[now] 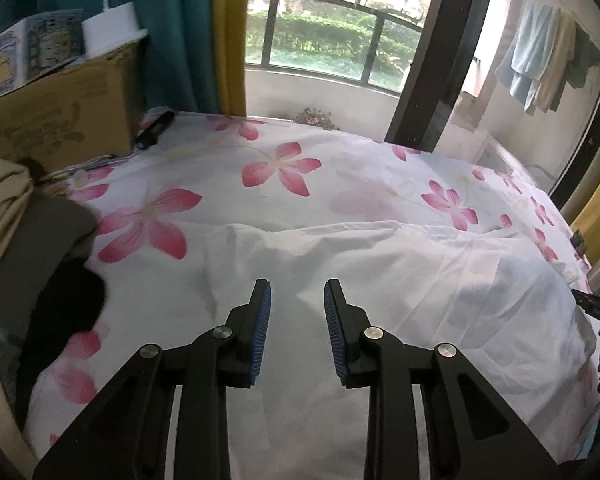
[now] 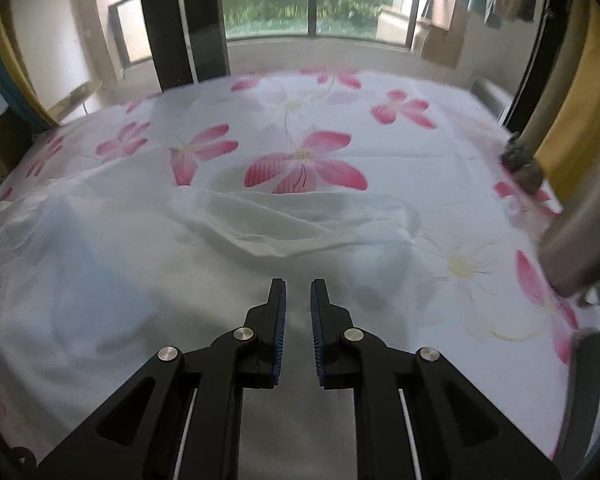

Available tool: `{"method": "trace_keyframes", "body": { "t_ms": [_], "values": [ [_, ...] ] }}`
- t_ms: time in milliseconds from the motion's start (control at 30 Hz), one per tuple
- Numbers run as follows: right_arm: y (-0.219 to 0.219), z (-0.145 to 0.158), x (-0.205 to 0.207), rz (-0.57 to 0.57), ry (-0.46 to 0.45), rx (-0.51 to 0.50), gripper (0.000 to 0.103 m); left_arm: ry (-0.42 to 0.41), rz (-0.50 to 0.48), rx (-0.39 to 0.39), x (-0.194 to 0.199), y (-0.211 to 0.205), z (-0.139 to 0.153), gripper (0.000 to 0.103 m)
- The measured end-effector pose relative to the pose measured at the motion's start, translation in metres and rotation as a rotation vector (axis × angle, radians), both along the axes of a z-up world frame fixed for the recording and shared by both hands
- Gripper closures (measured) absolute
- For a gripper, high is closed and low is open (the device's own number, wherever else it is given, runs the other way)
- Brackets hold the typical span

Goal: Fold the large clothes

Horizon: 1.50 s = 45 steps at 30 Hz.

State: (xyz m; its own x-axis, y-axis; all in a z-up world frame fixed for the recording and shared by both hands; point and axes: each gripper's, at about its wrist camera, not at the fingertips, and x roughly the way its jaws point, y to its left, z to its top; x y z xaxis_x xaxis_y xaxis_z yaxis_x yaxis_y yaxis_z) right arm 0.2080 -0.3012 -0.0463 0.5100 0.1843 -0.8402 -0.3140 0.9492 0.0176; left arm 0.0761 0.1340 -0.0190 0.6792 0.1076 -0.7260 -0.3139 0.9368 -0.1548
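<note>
A large white garment (image 1: 380, 272) lies spread and wrinkled on the bed's flowered sheet (image 1: 280, 168). My left gripper (image 1: 297, 286) is open and empty just above the garment's near part. In the right wrist view the same white garment (image 2: 140, 280) covers the near and left part of the bed, with a folded ridge at its far edge. My right gripper (image 2: 298, 284) hovers over it with a narrow gap between its blue pads and nothing between them.
A pile of beige, grey and black clothes (image 1: 28, 264) lies at the left edge. A cardboard box (image 1: 60, 120) with a white roll stands at the back left. A window and dark frame (image 1: 428, 60) lie beyond the bed. A metal post (image 2: 580, 232) stands at the right.
</note>
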Motion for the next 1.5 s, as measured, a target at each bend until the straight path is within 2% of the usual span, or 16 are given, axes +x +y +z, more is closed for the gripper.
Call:
{"method": "trace_keyframes", "body": {
  "t_ms": [67, 200, 367, 433, 533, 667, 767, 867, 933, 1000, 1067, 1200, 1267, 1500],
  "values": [
    [0.007, -0.006, 0.009, 0.029, 0.023, -0.019, 0.087, 0.027, -0.01, 0.0, 0.009, 0.001, -0.005, 0.073],
    [0.017, -0.009, 0.029, 0.055, 0.018, -0.038, 0.065, 0.077, -0.017, 0.004, 0.024, 0.007, -0.016, 0.074],
    [0.02, -0.009, 0.055, 0.033, -0.002, -0.046, 0.064, 0.141, 0.0, 0.011, 0.037, 0.019, -0.028, 0.074],
    [0.012, -0.01, 0.067, -0.008, 0.004, 0.002, 0.064, 0.166, 0.012, 0.021, 0.041, 0.023, -0.032, 0.074],
    [0.001, -0.009, 0.081, -0.067, 0.01, 0.062, 0.063, 0.175, 0.01, 0.032, 0.044, 0.026, -0.032, 0.073],
    [0.008, -0.004, 0.087, -0.087, 0.012, 0.053, 0.063, 0.174, -0.019, 0.037, 0.052, 0.022, -0.026, 0.073],
    [0.028, 0.011, 0.073, -0.016, -0.024, 0.067, 0.063, 0.151, -0.09, 0.048, 0.062, 0.009, -0.02, 0.073],
    [0.057, 0.018, 0.058, 0.114, -0.01, 0.093, 0.063, 0.147, -0.161, 0.044, 0.075, -0.003, -0.018, 0.073],
    [0.08, 0.02, 0.047, 0.225, 0.01, 0.149, 0.063, 0.154, -0.161, 0.048, 0.082, -0.006, -0.019, 0.073],
    [0.095, 0.016, 0.044, 0.28, 0.035, 0.172, 0.063, 0.169, -0.147, 0.094, 0.087, -0.008, -0.023, 0.073],
    [0.11, 0.005, 0.051, 0.298, 0.076, 0.165, 0.063, 0.187, -0.128, 0.14, 0.091, -0.005, -0.028, 0.073],
    [0.121, -0.009, 0.07, 0.283, 0.105, 0.125, 0.063, 0.186, -0.105, 0.133, 0.087, 0.01, -0.034, 0.073],
    [0.124, -0.011, 0.077, 0.27, 0.093, 0.096, 0.061, 0.192, -0.082, 0.161, 0.084, 0.017, -0.033, 0.071],
    [0.135, -0.014, 0.102, 0.223, 0.048, 0.004, 0.06, 0.185, 0.033, 0.151, 0.07, 0.053, -0.032, 0.067]
  ]
}}
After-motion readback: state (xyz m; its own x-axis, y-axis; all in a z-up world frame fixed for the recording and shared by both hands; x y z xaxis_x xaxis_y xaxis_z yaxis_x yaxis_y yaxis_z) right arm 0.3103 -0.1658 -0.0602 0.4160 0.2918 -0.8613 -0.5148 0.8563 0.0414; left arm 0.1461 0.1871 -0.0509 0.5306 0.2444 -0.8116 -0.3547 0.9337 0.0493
